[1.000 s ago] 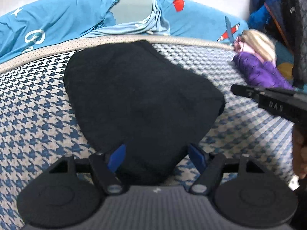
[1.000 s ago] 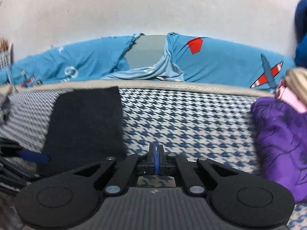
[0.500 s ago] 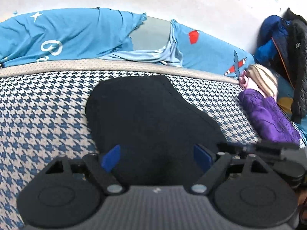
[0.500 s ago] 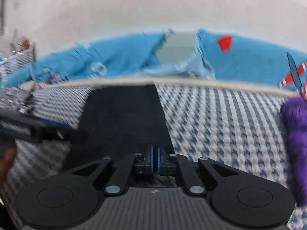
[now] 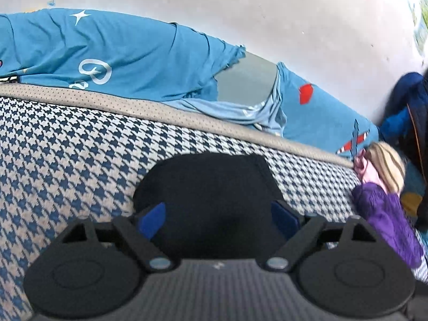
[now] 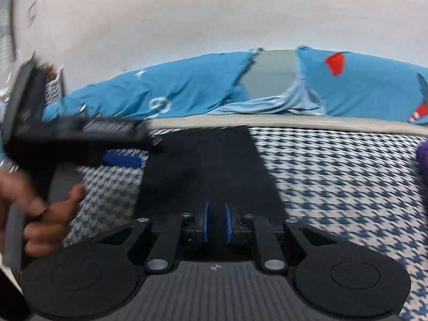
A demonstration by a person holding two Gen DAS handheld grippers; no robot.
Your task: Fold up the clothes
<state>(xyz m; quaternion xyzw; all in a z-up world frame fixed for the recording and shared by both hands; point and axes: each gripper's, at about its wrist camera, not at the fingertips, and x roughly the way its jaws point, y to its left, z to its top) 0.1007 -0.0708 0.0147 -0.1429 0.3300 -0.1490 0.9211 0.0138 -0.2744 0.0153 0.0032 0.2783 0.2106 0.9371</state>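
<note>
Black matte folded garment (image 5: 214,200), rectangular, flat on woven houndstooth cover (image 5: 67,160)

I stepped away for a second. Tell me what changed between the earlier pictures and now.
The left tool has just been opening wider and has backed off the folded black garment, which shows smaller and lies untouched on the bed. The right tool, shut a second ago, has just been opening a crack, with nothing pinched, and has swung over the garment. The houndstooth cover, blue bedding and purple garment stayed put.
</note>
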